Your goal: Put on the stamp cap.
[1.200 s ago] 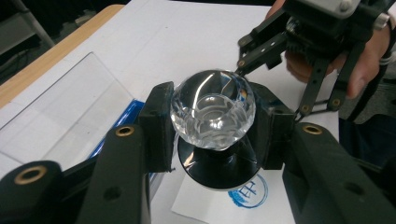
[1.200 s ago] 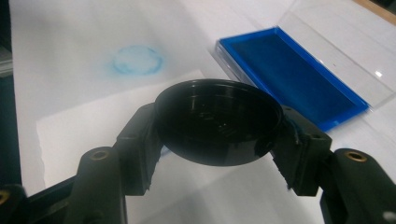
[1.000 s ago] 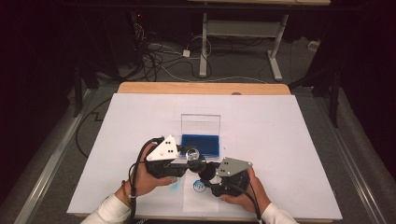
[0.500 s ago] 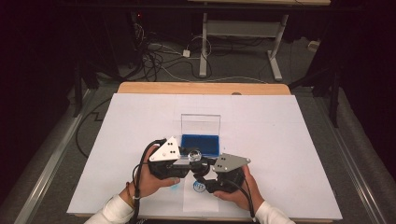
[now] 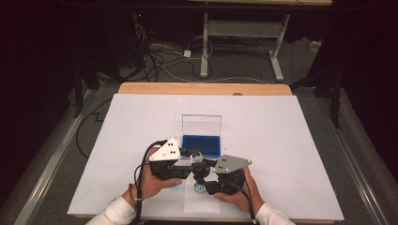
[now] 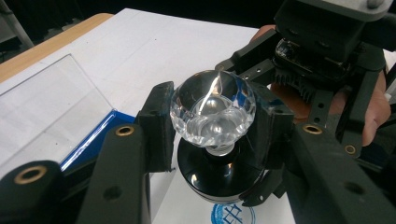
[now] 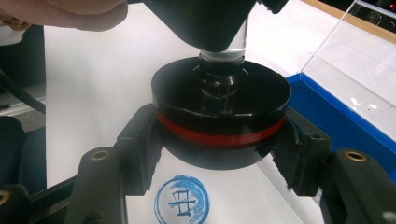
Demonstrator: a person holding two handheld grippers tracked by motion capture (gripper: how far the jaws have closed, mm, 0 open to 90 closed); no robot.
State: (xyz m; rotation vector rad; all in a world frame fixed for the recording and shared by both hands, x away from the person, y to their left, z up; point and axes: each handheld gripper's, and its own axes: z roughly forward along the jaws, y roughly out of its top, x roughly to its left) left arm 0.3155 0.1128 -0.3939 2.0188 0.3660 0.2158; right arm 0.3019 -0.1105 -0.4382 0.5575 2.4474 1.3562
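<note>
Left hand-held gripper [image 6: 212, 135]: jaws nearly closed, pads clamped on the faceted crystal knob [image 6: 213, 109] of a stamp, one pad on either side. Right hand-held gripper [image 7: 217, 154]: jaws likewise drawn in, pads pressed against the black disc base [image 7: 219, 100] of the same stamp, at its red band [image 7: 219, 137]. Both seen from the high view as left hand-held gripper [image 5: 187, 161] and right hand-held gripper [image 5: 202, 174], close together near the front edge of the tabletop [image 5: 291, 140], each in one hand.

Count: two hand-held grippers; one stamp; one blue ink pad [image 5: 202, 145] with one clear lid [image 5: 202, 125] standing upright behind it; one paper sheet [image 7: 233, 200]; one printed mark [image 7: 182, 200].

Stamp: clear, cut-glass ball on top, short clear neck, wide black round base with a red ring around the lower edge. Held upright just above the paper sheet, not touching it, with its shadow falling beneath it. Position: just in front of the blue ink pad, between the two hands.

Printed mark: blue ring with a blue figure inside, on the paper sheet directly in front of and below the stamp base; partly visible in the left gripper view as well [image 6: 229, 215].
</note>
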